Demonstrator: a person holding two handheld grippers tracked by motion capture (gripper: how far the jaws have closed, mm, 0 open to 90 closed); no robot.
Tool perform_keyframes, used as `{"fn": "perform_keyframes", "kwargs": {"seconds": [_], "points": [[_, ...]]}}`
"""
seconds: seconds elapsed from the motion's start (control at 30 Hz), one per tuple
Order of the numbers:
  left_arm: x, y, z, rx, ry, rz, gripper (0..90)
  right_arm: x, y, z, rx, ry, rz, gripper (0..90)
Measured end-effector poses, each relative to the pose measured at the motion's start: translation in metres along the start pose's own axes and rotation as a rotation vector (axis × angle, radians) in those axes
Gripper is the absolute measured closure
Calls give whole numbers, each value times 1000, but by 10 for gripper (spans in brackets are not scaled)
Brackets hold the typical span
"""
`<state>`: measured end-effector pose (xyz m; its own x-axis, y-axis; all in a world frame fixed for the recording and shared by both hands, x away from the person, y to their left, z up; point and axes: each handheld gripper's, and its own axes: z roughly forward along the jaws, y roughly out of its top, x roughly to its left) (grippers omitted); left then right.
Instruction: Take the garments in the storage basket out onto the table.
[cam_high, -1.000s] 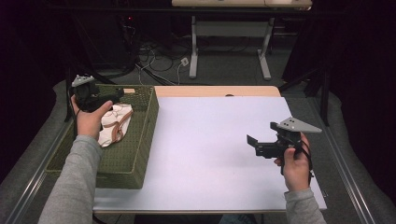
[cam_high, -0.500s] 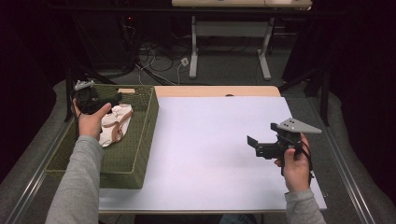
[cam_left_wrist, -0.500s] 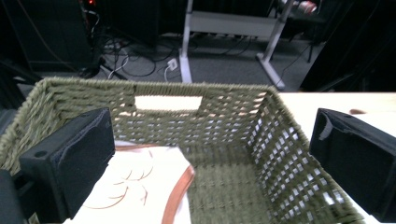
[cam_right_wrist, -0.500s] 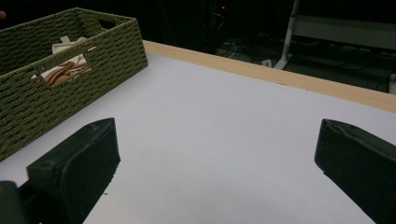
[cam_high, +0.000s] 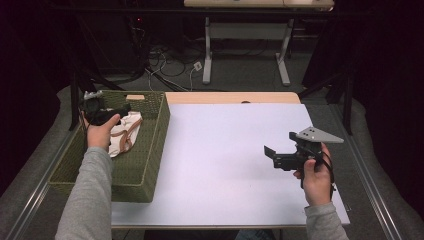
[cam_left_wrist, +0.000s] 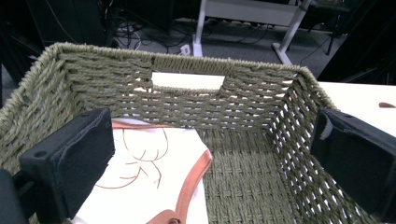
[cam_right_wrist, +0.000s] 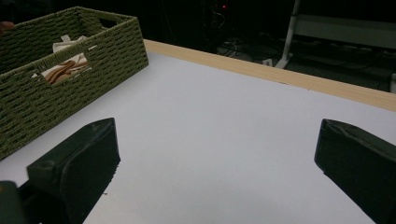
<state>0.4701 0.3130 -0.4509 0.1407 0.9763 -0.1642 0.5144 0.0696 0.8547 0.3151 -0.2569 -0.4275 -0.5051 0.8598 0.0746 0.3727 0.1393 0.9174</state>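
At far left I find the woven green basket (cam_high: 145, 165) standing on the counter's (cam_high: 220, 150) left edge. My left gripper (cam_high: 117, 111) hangs over the basket's far half, jaws spread wide and holding nothing. Beneath it, inside the basket, lies the cream cloth (cam_high: 125, 135) with rust-brown trim, against the left wall; in the left gripper view the cloth (cam_left_wrist: 149, 177) sits just under the left jaw. Well to the right, my right gripper (cam_high: 272, 156) hovers above the bare white counter, jaws wide, empty.
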Motion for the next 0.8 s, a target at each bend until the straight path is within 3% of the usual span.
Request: {"fn": "perform_keyframes", "kwargs": {"seconds": [0.17,0.47,0.67,0.8], "points": [[2,-3,4,28,7,-2,3,0,0,0,-1,0,-2,0],[9,-14,14,99,23,-49,3,1,-1,2,13,1,-2,0],[12,-20,19,117,34,-73,3,1,-2,3,14,11,4,0],[14,-23,22,145,47,-67,3,2,-2,4,18,12,2,0]]}}
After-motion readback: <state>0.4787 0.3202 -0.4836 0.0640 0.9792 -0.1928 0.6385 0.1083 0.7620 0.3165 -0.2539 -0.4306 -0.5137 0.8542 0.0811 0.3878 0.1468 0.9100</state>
